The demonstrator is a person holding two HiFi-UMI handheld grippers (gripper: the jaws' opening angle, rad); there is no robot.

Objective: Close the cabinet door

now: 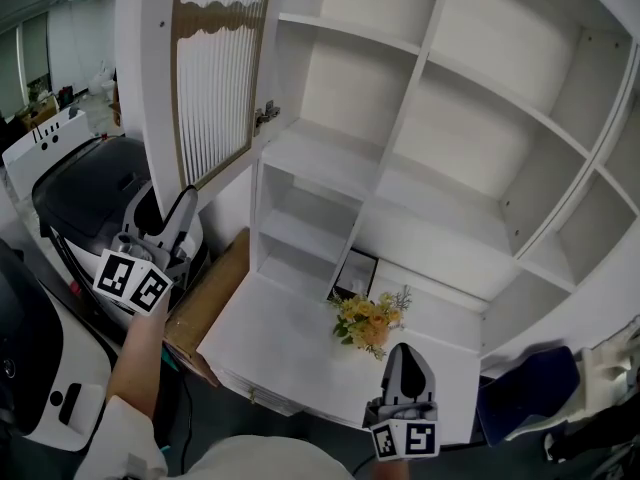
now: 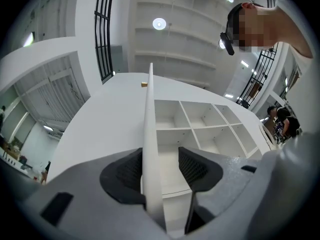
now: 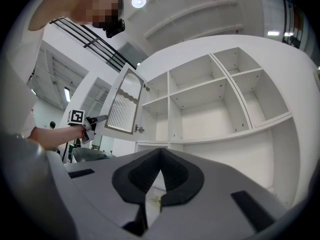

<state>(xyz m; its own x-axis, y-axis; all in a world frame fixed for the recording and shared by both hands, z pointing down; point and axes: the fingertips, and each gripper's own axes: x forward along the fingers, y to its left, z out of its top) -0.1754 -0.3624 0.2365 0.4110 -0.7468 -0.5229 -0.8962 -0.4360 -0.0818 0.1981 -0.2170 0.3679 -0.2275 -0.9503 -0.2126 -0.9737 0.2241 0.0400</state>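
The white cabinet (image 1: 420, 58) has open shelves, and its door (image 1: 215, 78), with a ribbed glass panel, stands swung out to the left. My left gripper (image 1: 185, 200) reaches up at the door's lower corner. In the left gripper view the door's thin edge (image 2: 150, 114) runs between the jaws of the left gripper (image 2: 161, 154). The left pad lies against the door and a gap shows at the right pad. My right gripper (image 1: 405, 353) hovers over the lower counter, shut and empty. In the right gripper view the right gripper (image 3: 160, 153) faces the shelves, with the door (image 3: 122, 109) at the left.
A bunch of yellow flowers (image 1: 368, 320) lies on the white counter (image 1: 270, 348) just beyond my right gripper. A black and white machine (image 1: 90, 193) and a cardboard box (image 1: 210, 298) stand left of the cabinet. A dark blue object (image 1: 525, 383) sits at the lower right.
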